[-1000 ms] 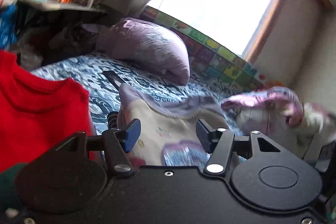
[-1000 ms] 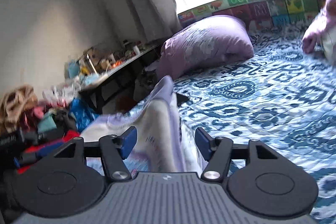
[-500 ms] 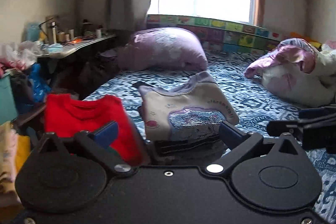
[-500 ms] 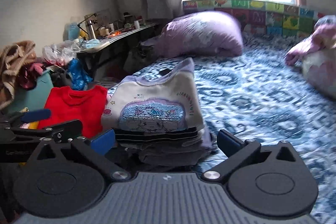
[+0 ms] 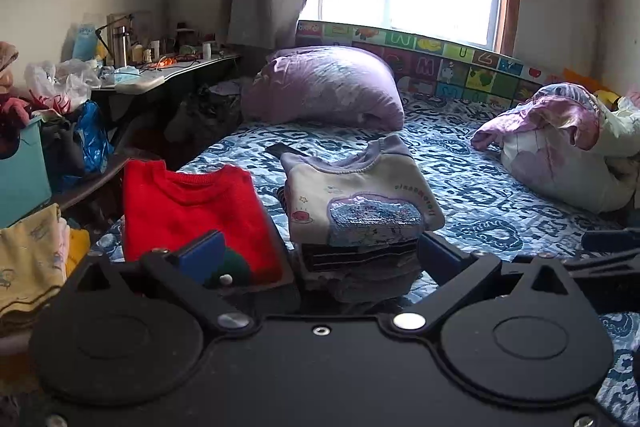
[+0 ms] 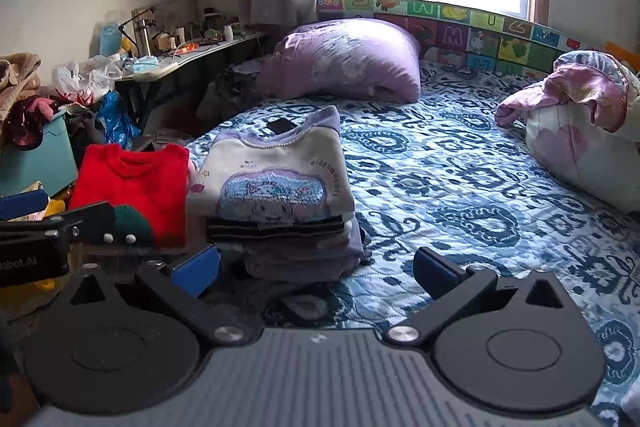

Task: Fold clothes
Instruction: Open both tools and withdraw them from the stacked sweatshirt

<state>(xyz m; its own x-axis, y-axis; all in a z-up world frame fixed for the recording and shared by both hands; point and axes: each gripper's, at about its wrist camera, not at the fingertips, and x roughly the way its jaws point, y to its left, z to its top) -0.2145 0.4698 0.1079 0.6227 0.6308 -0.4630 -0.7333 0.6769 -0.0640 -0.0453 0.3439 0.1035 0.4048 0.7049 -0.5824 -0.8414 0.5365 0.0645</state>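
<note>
A folded cream sweatshirt with a sequin picture (image 5: pixel 360 203) (image 6: pixel 276 179) lies on top of a stack of folded clothes (image 5: pixel 360 267) (image 6: pixel 288 243) on the blue patterned bed (image 5: pixel 472 187) (image 6: pixel 460 187). Left of the stack lies a folded red sweater (image 5: pixel 188 211) (image 6: pixel 132 183). My left gripper (image 5: pixel 320 255) stands open just short of the stack, with nothing between its fingers. My right gripper (image 6: pixel 316 271) is open too, pulled back from the stack's near edge and empty. The left gripper's finger shows at the left edge of the right wrist view.
A purple pillow (image 5: pixel 324 87) (image 6: pixel 348 59) lies at the bed's head under the window. Bundled pink and white bedding (image 5: pixel 560 143) (image 6: pixel 580 131) sits at the right. A cluttered desk (image 5: pixel 160 67), a teal bin (image 6: pixel 36 155) and yellow clothes (image 5: pixel 28 259) crowd the left side.
Both grippers have opened wide and drawn back and up from the cream sweatshirt, which they let go. It now lies flat on the stack.
</note>
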